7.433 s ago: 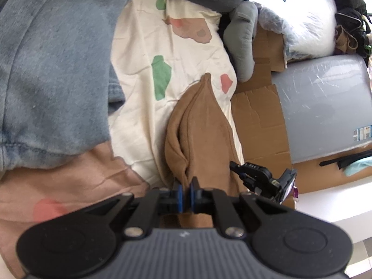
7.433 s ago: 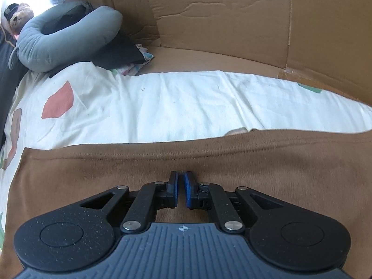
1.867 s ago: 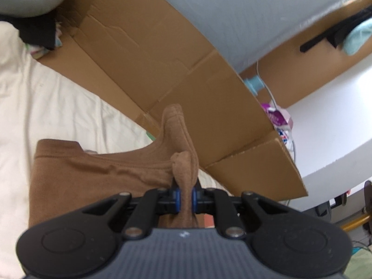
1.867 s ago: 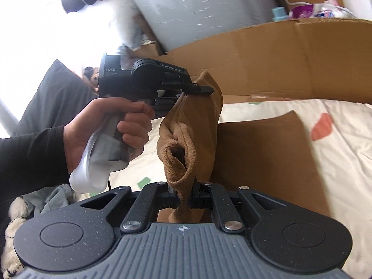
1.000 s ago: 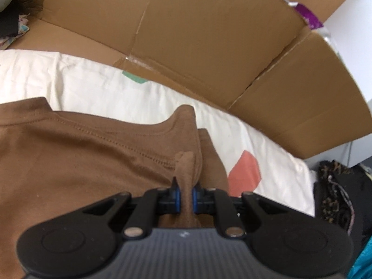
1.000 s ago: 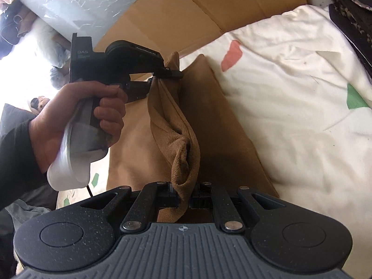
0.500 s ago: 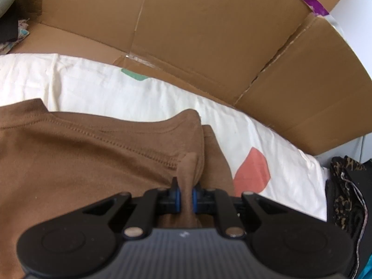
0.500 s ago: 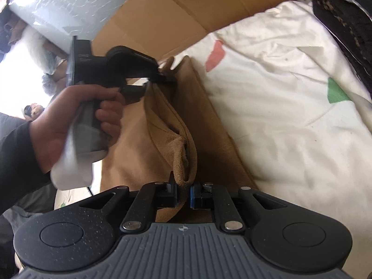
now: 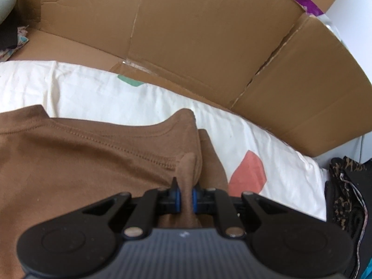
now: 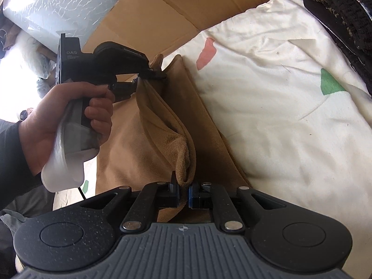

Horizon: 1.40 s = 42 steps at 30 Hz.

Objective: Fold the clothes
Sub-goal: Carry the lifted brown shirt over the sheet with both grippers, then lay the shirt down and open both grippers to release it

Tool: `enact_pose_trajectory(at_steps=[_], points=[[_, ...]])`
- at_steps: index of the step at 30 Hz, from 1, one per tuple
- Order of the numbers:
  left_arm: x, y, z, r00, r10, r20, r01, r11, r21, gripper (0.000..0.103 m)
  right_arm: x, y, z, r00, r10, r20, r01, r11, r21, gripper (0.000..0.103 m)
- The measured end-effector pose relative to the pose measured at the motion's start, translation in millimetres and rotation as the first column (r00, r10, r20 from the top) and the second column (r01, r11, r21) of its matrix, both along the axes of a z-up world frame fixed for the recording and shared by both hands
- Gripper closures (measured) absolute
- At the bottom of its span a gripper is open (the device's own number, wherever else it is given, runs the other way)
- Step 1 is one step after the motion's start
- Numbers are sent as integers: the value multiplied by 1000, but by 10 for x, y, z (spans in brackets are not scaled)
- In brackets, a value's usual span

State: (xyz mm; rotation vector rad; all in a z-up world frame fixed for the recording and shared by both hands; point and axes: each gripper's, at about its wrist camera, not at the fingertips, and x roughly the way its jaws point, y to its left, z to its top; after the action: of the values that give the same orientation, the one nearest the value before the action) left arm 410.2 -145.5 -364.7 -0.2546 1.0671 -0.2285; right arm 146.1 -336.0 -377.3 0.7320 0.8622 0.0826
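Observation:
A brown garment lies partly folded on a cream bedsheet with coloured patches. My left gripper is shut on a bunched corner of its upper edge. In the right wrist view the same left gripper, held by a hand, pinches the far corner of a raised fold. My right gripper is shut on the near end of that fold of the brown garment, which sags between the two grippers just above the flat layer beneath.
Cardboard panels stand along the far edge of the bed. Dark patterned clothing lies at the sheet's right edge. A plastic-wrapped grey slab leans behind the cardboard. Bare sheet spreads to the right of the garment.
Both grippers have carried the held fold across and lowered it toward the flat part of the garment. In the last half second it sank a little further.

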Motion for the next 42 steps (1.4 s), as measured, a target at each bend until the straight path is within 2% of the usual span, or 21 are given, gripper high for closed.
enact_pose_trajectory(at_steps=[6, 20, 22, 26, 28, 33, 34, 35, 36, 42], points=[[-29, -121, 44, 999, -36, 20, 35, 999, 26, 93, -60, -43, 10, 1000, -18, -6, 19, 1000, 10, 99], [10, -279, -14, 999, -50, -10, 51, 996, 69, 92, -105, -127, -53, 998, -45, -35, 46, 999, 30, 99], [32, -289, -33, 998, -55, -20, 56, 996, 67, 89, -106, -135, -66, 998, -49, -40, 50, 998, 33, 99], [59, -256, 18, 997, -79, -17, 79, 997, 9, 73, -126, -131, -86, 998, -45, -43, 46, 999, 21, 99], [57, -211, 92, 996, -90, -7, 90, 996, -25, 73, -135, -133, -80, 998, -44, -39, 45, 999, 16, 99], [20, -115, 292, 992, -123, 21, 124, 992, -9, 75, -146, -115, -37, 999, -42, -30, 43, 999, 7, 99], [0, -104, 323, 990, -140, 26, 140, 990, 6, 78, -146, -113, -32, 999, -42, -29, 43, 999, 5, 99], [-21, -94, 340, 987, -157, 30, 157, 987, 15, 85, -145, -113, -26, 999, -42, -27, 42, 999, 2, 99], [-43, -87, 354, 984, -175, 33, 174, 984, 24, 89, -150, -114, -17, 999, -43, -24, 43, 999, 0, 99], [-172, -195, 221, 958, -285, 8, 284, 956, 66, 90, -175, -118, 34, 999, -48, -12, 47, 999, -21, 99]])
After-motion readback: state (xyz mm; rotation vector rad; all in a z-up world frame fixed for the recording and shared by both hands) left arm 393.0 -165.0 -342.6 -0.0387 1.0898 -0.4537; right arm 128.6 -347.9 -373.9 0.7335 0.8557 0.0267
